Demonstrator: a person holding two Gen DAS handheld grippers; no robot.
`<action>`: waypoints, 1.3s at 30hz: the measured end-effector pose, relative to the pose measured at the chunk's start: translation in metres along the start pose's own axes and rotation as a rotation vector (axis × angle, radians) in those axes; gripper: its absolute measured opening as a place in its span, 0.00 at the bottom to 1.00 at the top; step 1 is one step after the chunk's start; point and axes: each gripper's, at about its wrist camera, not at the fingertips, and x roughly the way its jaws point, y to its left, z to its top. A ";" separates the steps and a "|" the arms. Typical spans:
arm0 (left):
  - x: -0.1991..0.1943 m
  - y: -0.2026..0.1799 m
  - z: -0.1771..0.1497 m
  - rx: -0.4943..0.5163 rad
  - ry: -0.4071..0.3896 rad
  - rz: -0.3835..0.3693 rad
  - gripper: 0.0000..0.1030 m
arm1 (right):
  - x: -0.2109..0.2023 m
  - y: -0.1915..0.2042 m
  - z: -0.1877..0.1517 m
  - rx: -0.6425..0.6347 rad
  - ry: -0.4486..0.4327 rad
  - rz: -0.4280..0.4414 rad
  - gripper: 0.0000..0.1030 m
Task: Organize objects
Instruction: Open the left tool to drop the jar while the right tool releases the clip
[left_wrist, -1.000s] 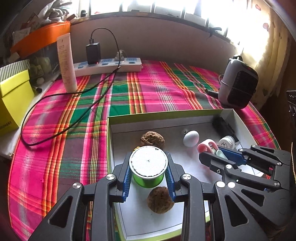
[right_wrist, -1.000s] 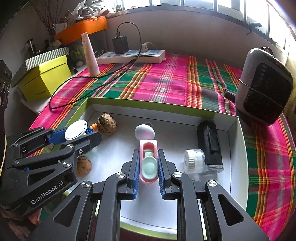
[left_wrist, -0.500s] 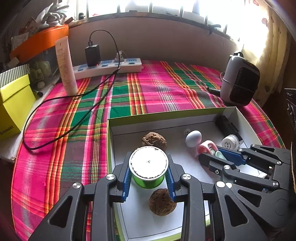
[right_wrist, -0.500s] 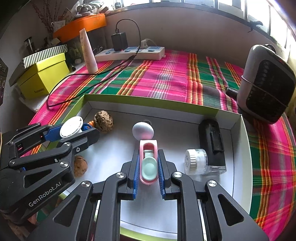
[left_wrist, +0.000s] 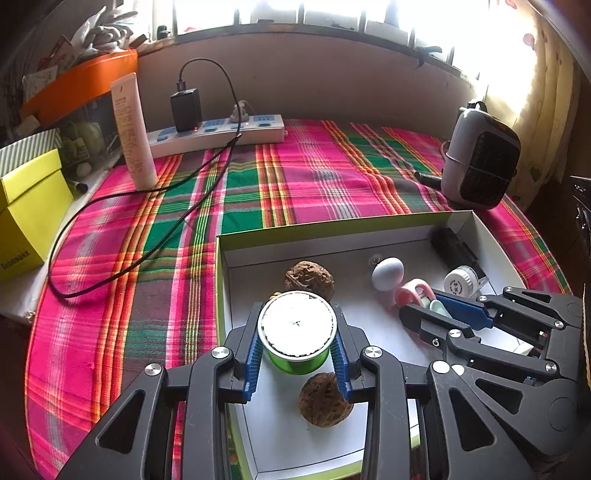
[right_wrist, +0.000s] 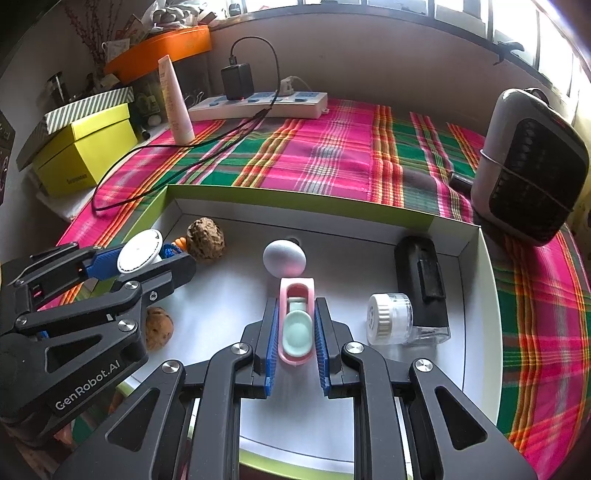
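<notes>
Currently, status by item:
Left claw: my blue ribbed pads sit against a green spool with a flat white round top; the jaws have just eased a little wider, the spool between them.
Right claw: narrow, clamped on a pink case, oblong, smooth plastic, mint insert.
Box: white inside, green rim, on plaid cloth; both claws are over it.
Left view only: wrinkled walnut under the spool.
Right view only: full length of the black rectangular block beside the ribbed white cap.
Both views: smooth white egg.
</notes>
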 end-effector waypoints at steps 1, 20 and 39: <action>0.000 -0.001 0.000 -0.001 -0.001 0.001 0.31 | 0.000 0.000 0.000 0.002 -0.001 0.000 0.21; -0.009 0.000 -0.003 -0.011 -0.011 -0.006 0.37 | -0.011 -0.002 -0.005 0.025 -0.022 -0.025 0.27; -0.055 -0.003 -0.023 -0.055 -0.067 -0.041 0.40 | -0.055 0.004 -0.027 0.025 -0.099 -0.027 0.28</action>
